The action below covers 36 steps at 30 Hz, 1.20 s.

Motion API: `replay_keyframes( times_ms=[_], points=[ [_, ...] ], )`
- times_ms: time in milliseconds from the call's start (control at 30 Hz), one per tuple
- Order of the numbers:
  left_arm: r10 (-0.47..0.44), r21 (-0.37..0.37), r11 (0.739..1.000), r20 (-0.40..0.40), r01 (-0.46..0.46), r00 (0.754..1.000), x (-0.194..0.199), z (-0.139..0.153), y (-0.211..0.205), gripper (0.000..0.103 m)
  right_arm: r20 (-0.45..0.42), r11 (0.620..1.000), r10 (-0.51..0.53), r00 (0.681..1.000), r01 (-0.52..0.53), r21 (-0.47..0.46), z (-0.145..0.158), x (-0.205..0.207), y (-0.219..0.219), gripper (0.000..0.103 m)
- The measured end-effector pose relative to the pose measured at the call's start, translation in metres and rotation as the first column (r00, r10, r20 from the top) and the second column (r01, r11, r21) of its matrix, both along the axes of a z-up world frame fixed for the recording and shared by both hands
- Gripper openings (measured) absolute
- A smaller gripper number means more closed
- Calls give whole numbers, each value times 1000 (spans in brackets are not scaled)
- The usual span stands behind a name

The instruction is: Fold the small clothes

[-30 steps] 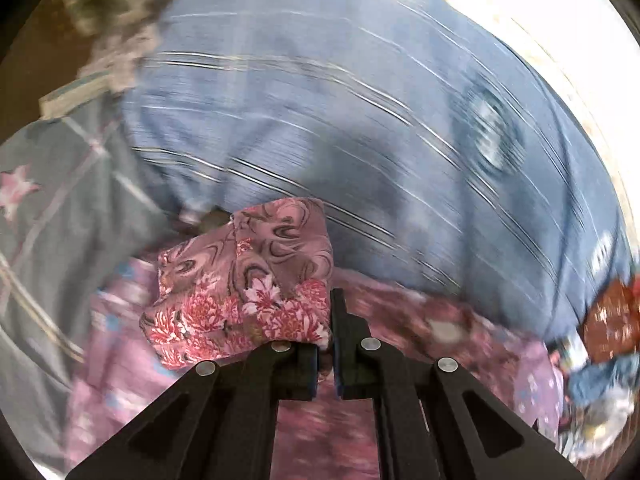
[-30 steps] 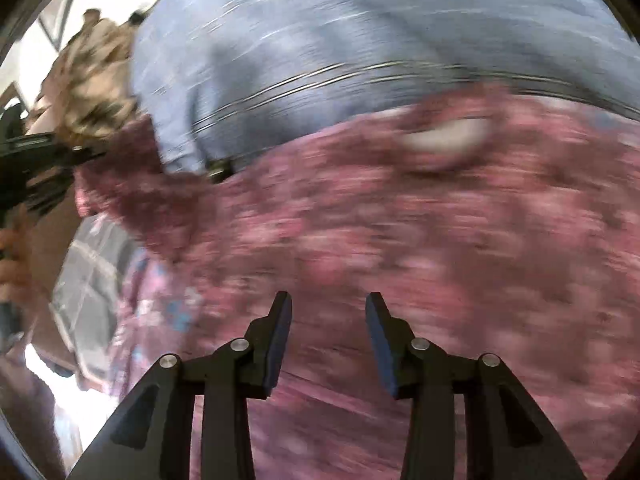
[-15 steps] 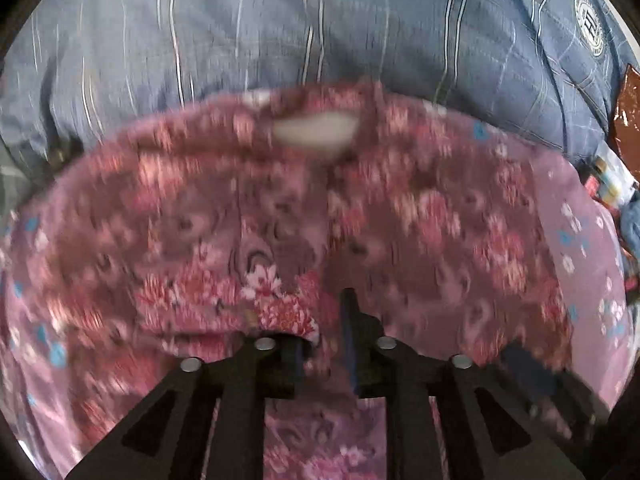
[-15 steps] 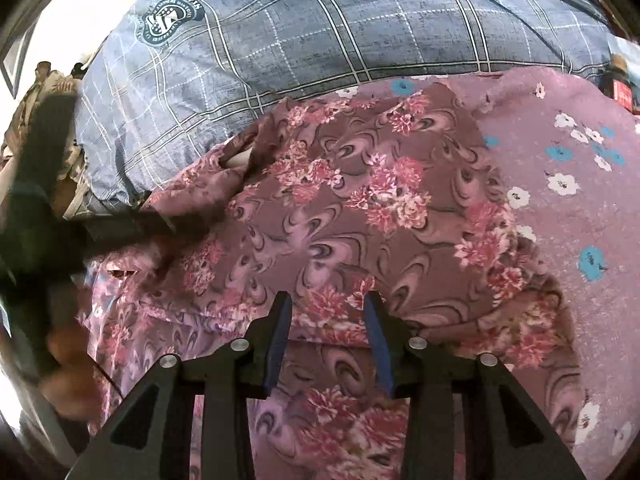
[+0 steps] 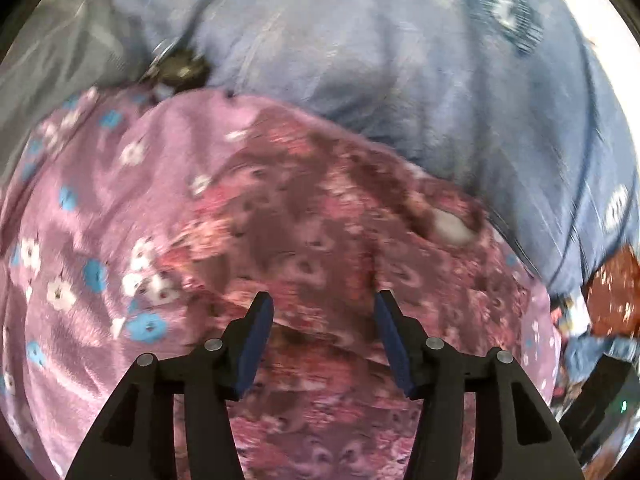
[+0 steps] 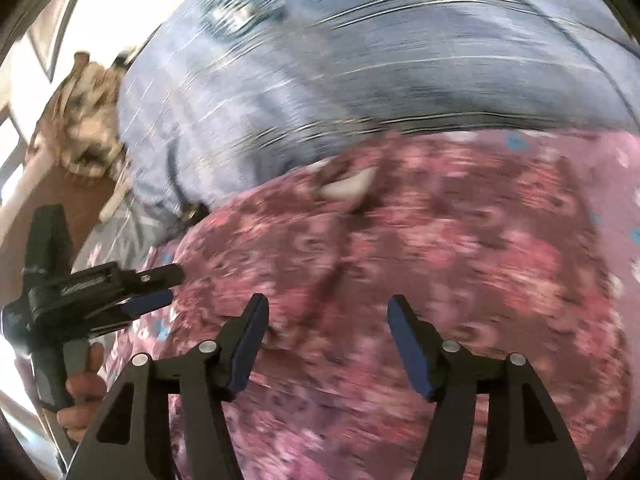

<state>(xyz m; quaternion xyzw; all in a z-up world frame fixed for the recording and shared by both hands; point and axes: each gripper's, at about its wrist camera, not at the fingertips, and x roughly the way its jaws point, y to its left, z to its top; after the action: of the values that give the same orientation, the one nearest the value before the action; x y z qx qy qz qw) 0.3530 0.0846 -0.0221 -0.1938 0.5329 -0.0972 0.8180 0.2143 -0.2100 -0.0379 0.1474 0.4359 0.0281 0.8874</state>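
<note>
A dark pink floral garment [image 5: 320, 232] lies spread on a lilac flowered sheet [image 5: 80, 208]; its white neck label [image 5: 452, 232] shows at the far side. My left gripper [image 5: 324, 320] is open and empty just above the cloth. In the right wrist view the same garment [image 6: 420, 248] fills the middle, label [image 6: 348, 186] at its far edge. My right gripper [image 6: 328, 324] is open and empty above it. The left gripper [image 6: 160, 284] shows there at the left, at the garment's left edge. Both views are blurred by motion.
A large blue checked pillow [image 5: 400, 60] lies behind the garment and also shows in the right wrist view [image 6: 380, 60]. A grey cloth [image 5: 52, 52] lies at the far left. Mixed coloured clothes [image 5: 612, 292] pile at the right. A patterned brown cloth [image 6: 88, 120] lies far left.
My left gripper has let go of the garment's fold and opened wide. My right gripper has opened wider too. The garment now lies flat; both cameras have swung.
</note>
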Motion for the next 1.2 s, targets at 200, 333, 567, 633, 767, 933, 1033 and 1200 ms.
replay_keyframes(
  times_ms=[200,333,567,633,767,933,1033,1200],
  points=[
    [20,6,1000,-6,-20,1000,6,-7,6,53,-80,950,132,988,-149,-275,-19,31,67,65],
    [0,4,1000,-10,0,1000,2,-11,4,53,-75,919,109,991,-129,-372,-30,41,71,26],
    [-13,-19,1000,-65,12,998,5,-23,4,53,-36,970,-241,970,242,30,-12,2,-61,18],
    [-14,-14,1000,-82,12,997,7,-28,1,53,-83,926,-350,933,358,119,-20,-20,-100,22],
    [-42,-10,999,-99,41,994,9,-34,-12,53,-56,867,-439,897,439,236,-20,-59,-137,39],
    [-30,20,999,-80,32,996,15,-43,-21,54,-31,878,-429,903,425,219,-18,-45,-138,65],
    [22,0,1000,-28,-22,999,16,-42,-14,31,-33,883,-429,903,427,194,-21,-27,-133,56],
    [42,-38,998,4,-42,999,14,-35,-3,15,63,907,-361,930,335,253,15,-17,-142,6]
  ],
)
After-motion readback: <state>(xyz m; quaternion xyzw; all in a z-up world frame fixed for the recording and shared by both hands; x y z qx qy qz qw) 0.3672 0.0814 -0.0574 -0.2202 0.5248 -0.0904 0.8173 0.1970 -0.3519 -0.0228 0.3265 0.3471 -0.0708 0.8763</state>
